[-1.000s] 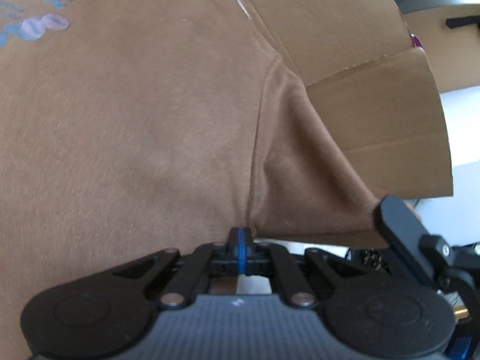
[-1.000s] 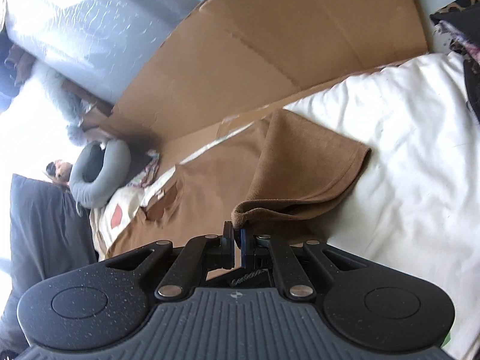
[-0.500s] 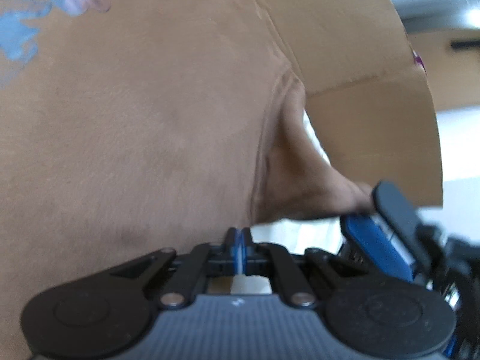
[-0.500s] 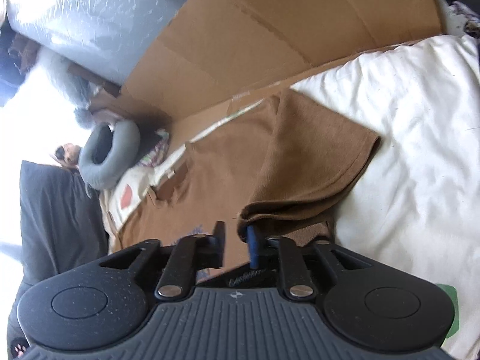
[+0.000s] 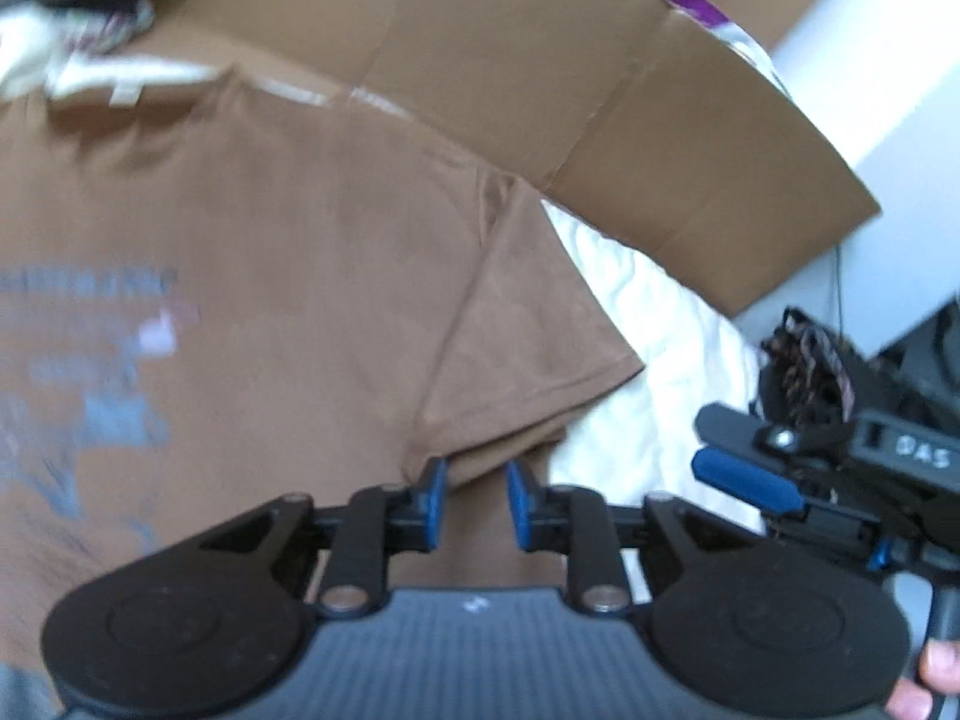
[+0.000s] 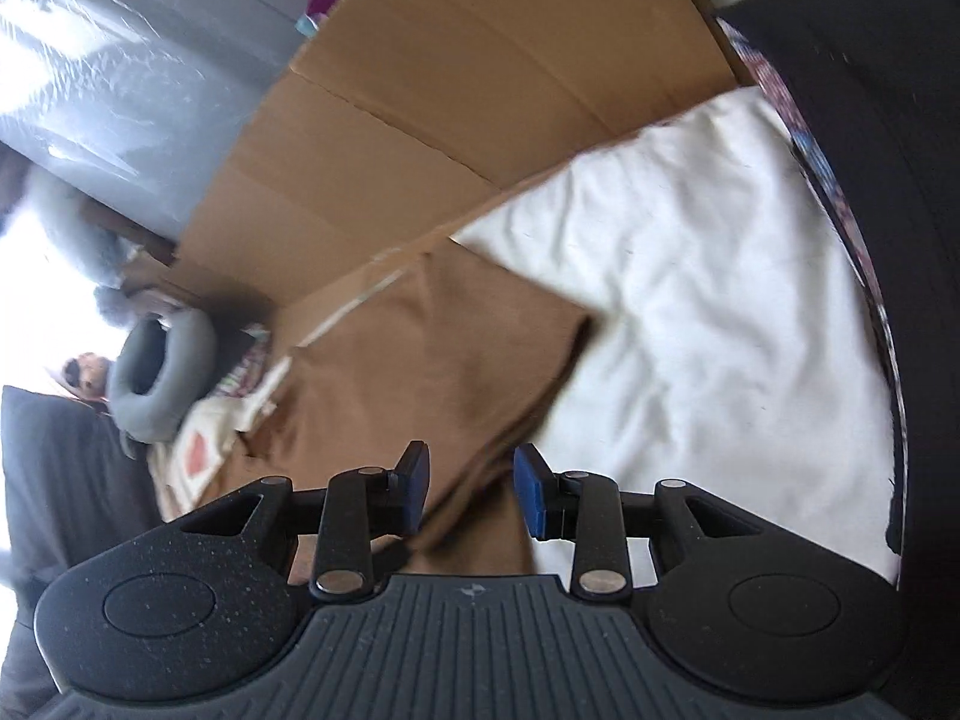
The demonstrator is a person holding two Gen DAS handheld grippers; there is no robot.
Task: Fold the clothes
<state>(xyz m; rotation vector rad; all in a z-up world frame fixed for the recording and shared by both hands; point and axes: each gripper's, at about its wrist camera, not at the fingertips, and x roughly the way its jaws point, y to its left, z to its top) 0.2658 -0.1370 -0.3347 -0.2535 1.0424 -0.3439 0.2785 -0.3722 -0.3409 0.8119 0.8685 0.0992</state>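
Note:
A brown T-shirt with a pale blue print lies flat on a white sheet, chest up. Its short sleeve spreads out to the right of the body. My left gripper stands open just below the sleeve's underarm, with the cloth lying between and under its blue pads, not pinched. In the right wrist view the same shirt runs away from me, and my right gripper is open over its near edge. The right gripper also shows at the right of the left wrist view, held by a hand.
A flattened cardboard sheet lies behind the shirt. A grey neck pillow and a cream cloth sit beyond the shirt's far end. Dark fabric borders the white sheet on the right.
Both grippers have gone from shut on the brown cloth to open, letting the sleeve drop flat. Both have pulled back, so more of the shirt and its print shows.

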